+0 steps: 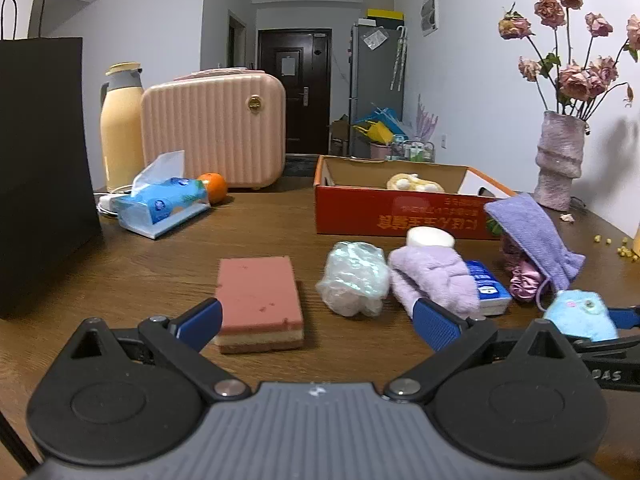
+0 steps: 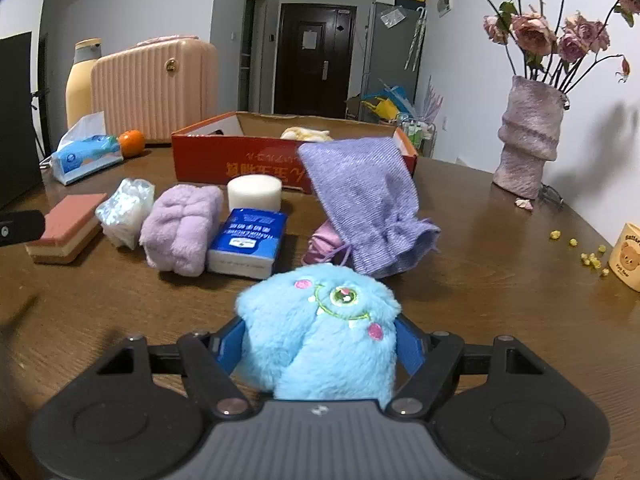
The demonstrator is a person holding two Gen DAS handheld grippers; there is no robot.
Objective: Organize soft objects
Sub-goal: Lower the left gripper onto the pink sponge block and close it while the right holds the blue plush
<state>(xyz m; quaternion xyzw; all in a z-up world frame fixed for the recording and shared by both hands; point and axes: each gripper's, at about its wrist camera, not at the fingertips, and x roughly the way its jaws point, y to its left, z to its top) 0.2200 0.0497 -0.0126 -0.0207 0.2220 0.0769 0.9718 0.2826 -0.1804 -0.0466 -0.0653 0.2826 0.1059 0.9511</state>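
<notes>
Between right hand-held gripper fingers: blue plush toy, squeezed.

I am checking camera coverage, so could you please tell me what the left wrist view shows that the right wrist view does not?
Only the left wrist view shows the black paper bag's handles and the left tongs, open near the pink sponge. Only the right wrist view shows the bear-print cup and the blue plush toy's face, the right tongs shut on it. Both show the red box, purple pouch and vase.
</notes>
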